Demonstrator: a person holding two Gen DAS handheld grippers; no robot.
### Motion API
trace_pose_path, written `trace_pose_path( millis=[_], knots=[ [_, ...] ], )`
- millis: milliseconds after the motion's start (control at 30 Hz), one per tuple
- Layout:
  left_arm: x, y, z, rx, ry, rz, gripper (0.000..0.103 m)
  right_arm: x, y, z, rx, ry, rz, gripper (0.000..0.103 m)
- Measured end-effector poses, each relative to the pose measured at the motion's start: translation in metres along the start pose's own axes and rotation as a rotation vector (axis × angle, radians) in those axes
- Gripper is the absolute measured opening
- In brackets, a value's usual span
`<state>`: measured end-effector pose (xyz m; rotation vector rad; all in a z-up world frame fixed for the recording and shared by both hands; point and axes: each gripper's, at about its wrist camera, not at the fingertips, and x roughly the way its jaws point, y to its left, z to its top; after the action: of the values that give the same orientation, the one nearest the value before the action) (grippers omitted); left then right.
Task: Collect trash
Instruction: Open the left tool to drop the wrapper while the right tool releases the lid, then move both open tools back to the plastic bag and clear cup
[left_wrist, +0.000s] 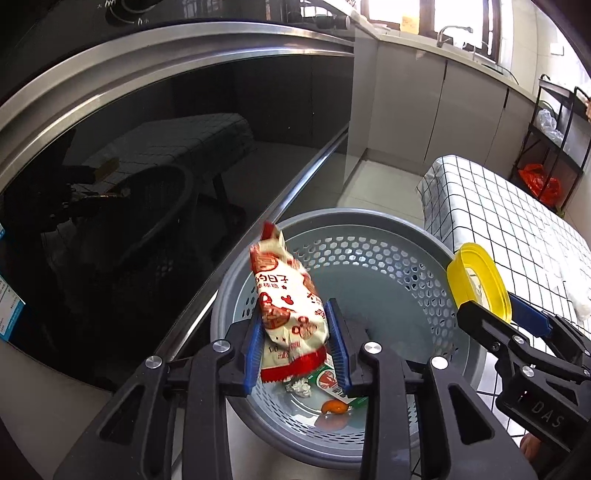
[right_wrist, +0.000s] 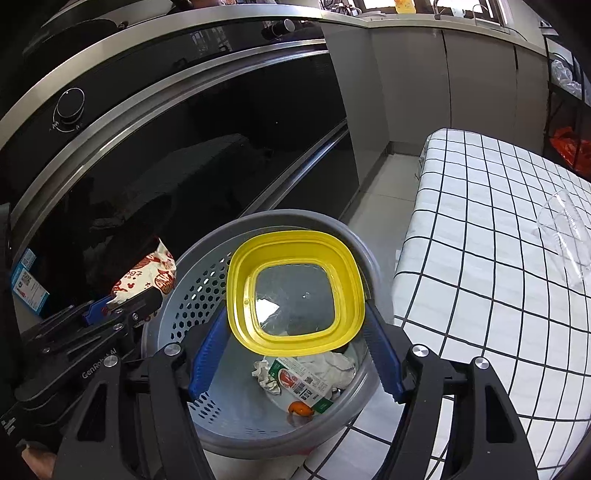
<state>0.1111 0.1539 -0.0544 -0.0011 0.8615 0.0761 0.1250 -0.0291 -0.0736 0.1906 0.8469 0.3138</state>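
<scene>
My left gripper (left_wrist: 295, 347) is shut on a red and white snack wrapper (left_wrist: 286, 299) and holds it upright over the grey perforated trash basket (left_wrist: 376, 258). My right gripper (right_wrist: 295, 350) is shut on a yellow-rimmed clear lid (right_wrist: 295, 291) and holds it over the same basket (right_wrist: 207, 295). In the left wrist view the lid (left_wrist: 480, 284) and right gripper (left_wrist: 513, 325) are at the basket's right rim. The wrapper also shows in the right wrist view (right_wrist: 147, 273), held by the left gripper (right_wrist: 122, 306). Crumpled tissue (right_wrist: 266, 376), a green and red package (right_wrist: 303, 384) and an orange scrap (right_wrist: 300, 408) lie in the basket.
A black glass oven front with steel trim (left_wrist: 166, 184) stands close on the left. A table with a black-grid white cloth (right_wrist: 498, 277) is on the right, with a clear plastic piece (right_wrist: 569, 236) on it. Grey cabinets (left_wrist: 424, 99) and a black rack with an orange bag (left_wrist: 541, 184) stand behind.
</scene>
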Motion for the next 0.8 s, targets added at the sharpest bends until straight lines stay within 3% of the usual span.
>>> trace_pose_path(
  millis=[100,200,233,300,800],
  knots=[
    [0.0008,0.0008,-0.0007,-0.003,0.005,0.000,0.036,-0.0026,0.0004,0.0003,0.002,-0.007,0.002,0.067],
    [-0.0015,0.0023,-0.0020,-0.009,0.000,0.000,0.055,-0.0041,-0.0011,-0.0013,0.004,-0.009,0.006,0.070],
    [-0.0027,0.0027,-0.0019,-0.011,-0.005,0.001,0.059,-0.0043,-0.0016,-0.0011,0.005,-0.010,0.008,0.075],
    [-0.0039,0.0024,-0.0016,-0.012,-0.013,0.000,0.062,-0.0064,-0.0023,-0.0017,0.011,-0.018,0.013,0.078],
    [-0.0026,0.0020,0.0001,-0.014,-0.009,-0.001,0.064,-0.0087,-0.0009,-0.0043,0.011,-0.018,0.005,0.078]
  ],
)
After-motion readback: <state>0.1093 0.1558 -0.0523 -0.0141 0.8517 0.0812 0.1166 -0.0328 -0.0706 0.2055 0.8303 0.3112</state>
